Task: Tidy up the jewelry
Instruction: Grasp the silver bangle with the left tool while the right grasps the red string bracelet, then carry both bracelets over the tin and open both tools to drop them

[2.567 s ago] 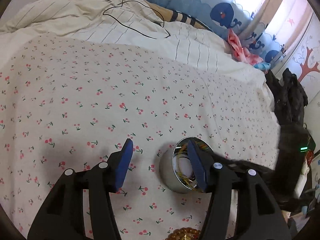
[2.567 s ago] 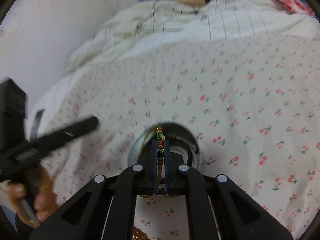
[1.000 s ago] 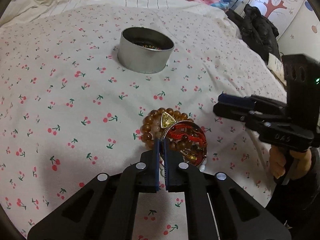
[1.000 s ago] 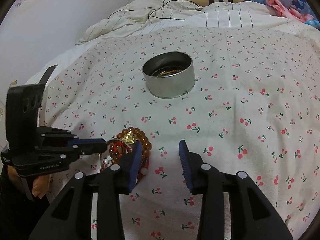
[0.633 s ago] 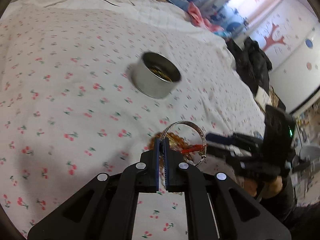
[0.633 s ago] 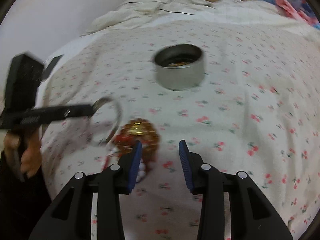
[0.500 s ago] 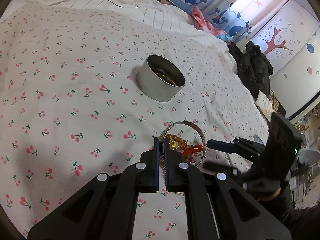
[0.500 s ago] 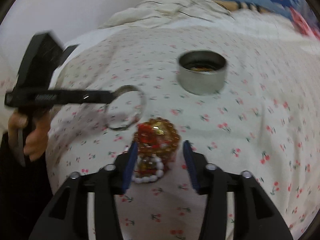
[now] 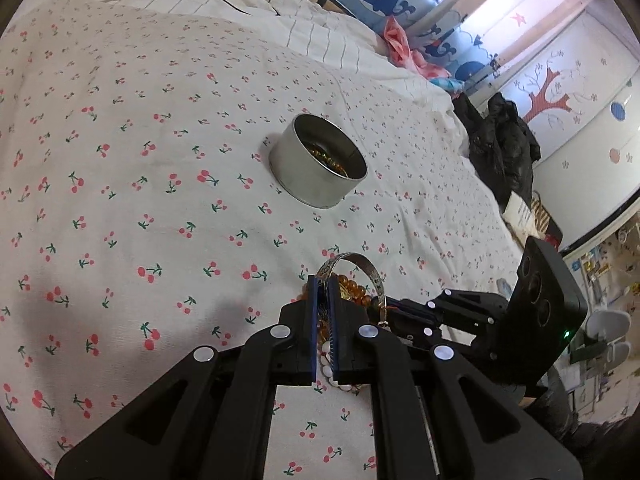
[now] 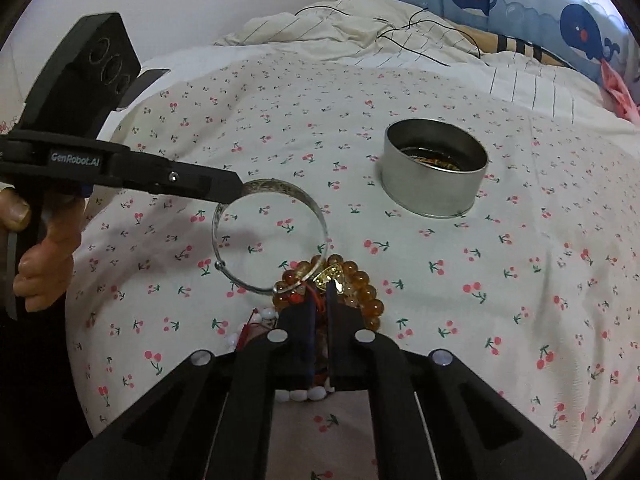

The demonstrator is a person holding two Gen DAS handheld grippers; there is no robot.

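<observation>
Left hand-held gripper (image 9: 323,300) pinches a silver bangle (image 10: 267,236) raised above the bead pile (image 10: 340,288), where the right hand-held gripper (image 10: 320,304) clamps red cord, with the round tin (image 10: 434,178) beyond on the bed (image 10: 520,280)

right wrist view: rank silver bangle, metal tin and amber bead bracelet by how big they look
1. silver bangle and metal tin: about alike; the bangle hangs nearer the camera, so unsure.
2. amber bead bracelet: smallest, partly hidden by the right gripper.
</observation>
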